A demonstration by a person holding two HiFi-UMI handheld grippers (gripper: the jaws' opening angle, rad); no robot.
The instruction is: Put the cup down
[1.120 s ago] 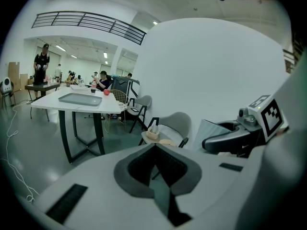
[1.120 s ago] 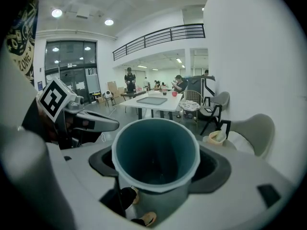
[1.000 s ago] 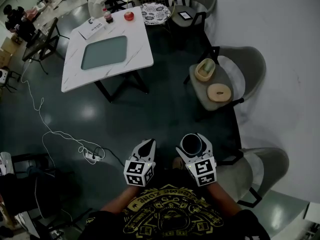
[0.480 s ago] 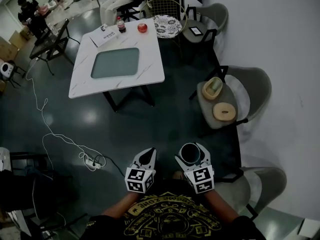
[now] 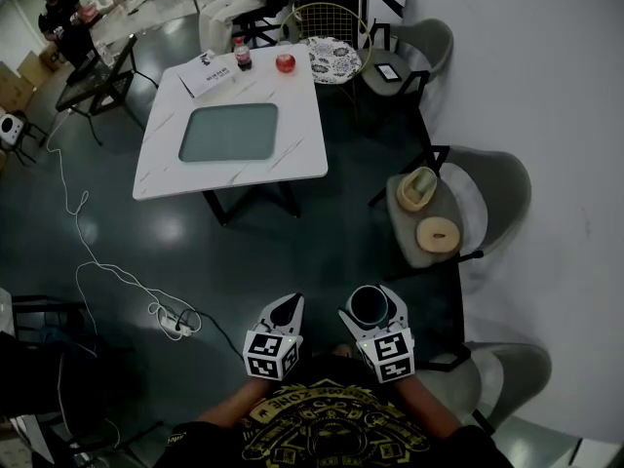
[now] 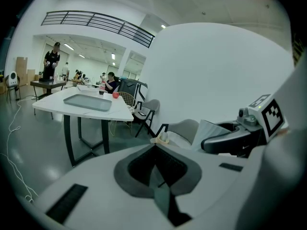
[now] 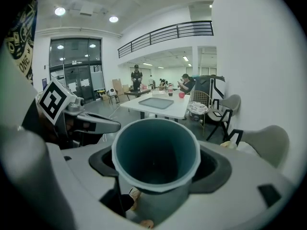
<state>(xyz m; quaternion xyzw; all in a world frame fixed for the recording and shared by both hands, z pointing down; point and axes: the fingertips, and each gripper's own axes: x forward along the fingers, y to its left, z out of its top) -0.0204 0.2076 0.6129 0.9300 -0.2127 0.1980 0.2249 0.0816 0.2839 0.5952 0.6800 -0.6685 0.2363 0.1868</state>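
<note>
A dark teal cup (image 5: pixel 370 305) (image 7: pixel 156 157) stands upright and empty between the jaws of my right gripper (image 5: pixel 371 303), which is shut on it, held close to my chest above the floor. My left gripper (image 5: pixel 284 311) hangs beside it at the left, shut, with nothing between its jaws (image 6: pixel 158 176). A white table (image 5: pixel 302 144) with a grey tray (image 5: pixel 227 132) on it stands farther off, well ahead of both grippers.
On the table's far edge are a bottle (image 5: pixel 242 55), a red fruit (image 5: pixel 285 62) and papers (image 5: pixel 210 73). A grey chair (image 5: pixel 492 193) at the right carries two round objects. More chairs stand behind the table and at the lower right. A white cable (image 5: pixel 93 261) trails across the floor.
The view has shifted slightly forward; table and chairs sit a little lower and to the right in the picture. Both grippers and the cup hold the same pose.
</note>
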